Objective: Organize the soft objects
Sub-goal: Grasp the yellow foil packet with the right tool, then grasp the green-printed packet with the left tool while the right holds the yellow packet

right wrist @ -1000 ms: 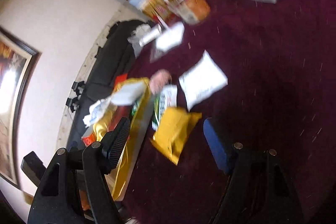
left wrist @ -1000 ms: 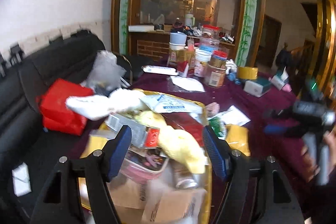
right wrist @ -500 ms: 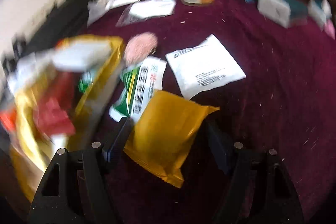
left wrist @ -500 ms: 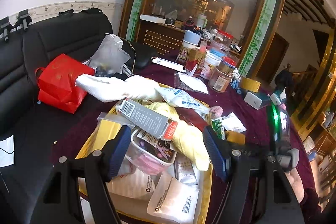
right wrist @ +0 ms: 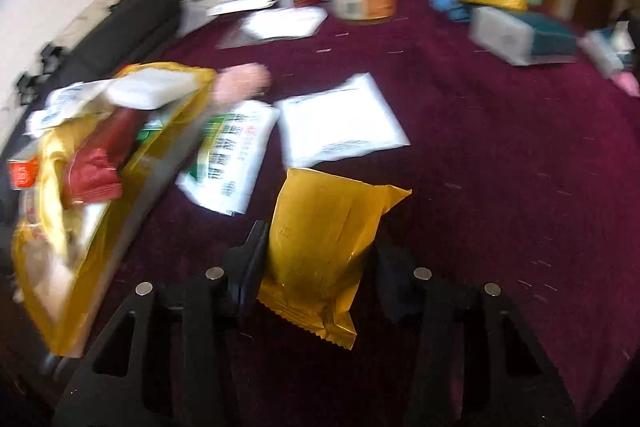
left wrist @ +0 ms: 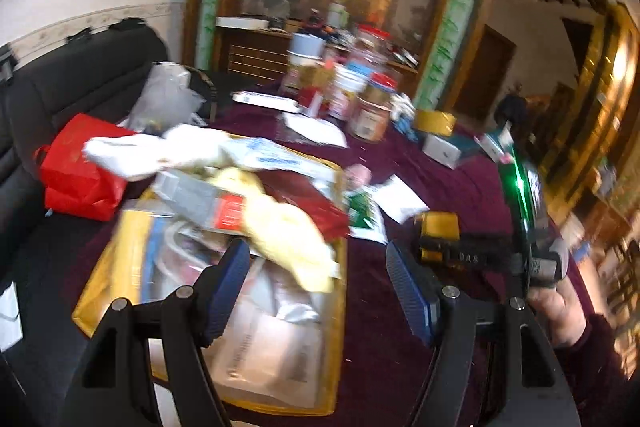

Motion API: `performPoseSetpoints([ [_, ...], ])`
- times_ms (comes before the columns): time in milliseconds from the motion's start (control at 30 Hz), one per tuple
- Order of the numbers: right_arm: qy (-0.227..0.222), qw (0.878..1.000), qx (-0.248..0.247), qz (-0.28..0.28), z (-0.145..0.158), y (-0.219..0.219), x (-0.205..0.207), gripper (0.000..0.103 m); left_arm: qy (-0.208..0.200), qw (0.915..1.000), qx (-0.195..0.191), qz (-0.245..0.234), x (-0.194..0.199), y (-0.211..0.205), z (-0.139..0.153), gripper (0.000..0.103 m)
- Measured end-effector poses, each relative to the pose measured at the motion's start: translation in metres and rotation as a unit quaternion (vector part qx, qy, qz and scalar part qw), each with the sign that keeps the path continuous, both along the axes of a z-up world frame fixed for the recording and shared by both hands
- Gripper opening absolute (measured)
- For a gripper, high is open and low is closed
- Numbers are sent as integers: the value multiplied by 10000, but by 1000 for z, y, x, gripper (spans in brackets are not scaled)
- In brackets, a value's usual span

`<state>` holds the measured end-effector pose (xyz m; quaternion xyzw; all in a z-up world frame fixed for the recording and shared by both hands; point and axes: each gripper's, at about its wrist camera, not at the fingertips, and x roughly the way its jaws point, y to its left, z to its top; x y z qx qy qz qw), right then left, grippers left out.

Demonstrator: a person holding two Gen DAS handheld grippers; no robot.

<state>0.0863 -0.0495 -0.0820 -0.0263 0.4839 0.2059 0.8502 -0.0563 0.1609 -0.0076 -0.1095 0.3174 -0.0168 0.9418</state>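
**Right gripper closing around one yellow packet**

Since a second ago the right gripper (right wrist: 320, 259) has swung over to straddle the single yellow foil packet (right wrist: 324, 251), which then lay ahead of it. Its jaws are closing, with the packet between them; the left finger touches the packet's edge, while the right finger is dark and blurred, so contact there is unclear. The packet lies flat on the maroon tablecloth (right wrist: 500, 167).

Three more soft items lie just beyond it: one green-and-white printed pouch (right wrist: 230, 155), one plain white pouch (right wrist: 340, 123) and one pink fluffy ball (right wrist: 240, 83). To their left sits one gold-rimmed tray (right wrist: 132, 195), heaped with packets and boxes.

From the left wrist view, the left gripper (left wrist: 318, 283) hovers above that tray with its jaws wide apart, holding nothing. One pale yellow cloth (left wrist: 288, 231) and one white towel (left wrist: 152, 151) top the heap. A person's hand (left wrist: 560, 311) in a dark red sleeve holds the right gripper. Further back stand several jars (left wrist: 372, 115), blurred; one red bag (left wrist: 76, 171) rests on one black sofa (left wrist: 72, 79).
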Motion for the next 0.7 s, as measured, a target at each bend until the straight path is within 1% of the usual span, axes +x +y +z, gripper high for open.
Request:
performPoseSetpoints([
  [33,-127,9996,-163,-169,2,-4,-3,49,41,10000,0,-48,3,-5,-1,71],
  [67,-225,9995,-68,-198,5,-11,-5,49,60,10000,-17,-77,6,-10,-2,71],
  [100,-205,9995,125,-228,8,-22,-6,49,89,9999,-36,-117,8,-14,-2,71],
  [200,-202,9973,169,-683,9,-59,-1,49,254,9992,-72,-300,21,-32,-4,71],
  [300,-310,9920,22,-1220,7,-101,11,48,423,9985,98,-322,38,-56,-7,71],
  [367,-523,9850,-114,-1638,6,-137,15,48,569,9975,130,-397,53,-73,-12,71],
  [433,-706,9786,-91,-1928,3,-163,21,48,822,9962,131,-252,70,-85,-21,71],
  [500,-768,9739,70,-2135,-5,-184,25,48,979,9950,34,-185,85,-90,-30,71],
  [533,-651,9734,112,-2193,-11,-190,29,48,1111,9938,23,-28,93,-91,-35,71],
  [600,-467,9755,342,-2122,-13,-194,38,48,1196,9927,-48,143,103,-89,-43,71],
  [667,-472,9770,290,-2057,-13,-191,41,48,1326,9903,-57,399,116,-85,-53,71],
  [700,-473,9770,296,-2058,-13,-192,40,48,1388,9891,-128,479,120,-83,-56,71],
])
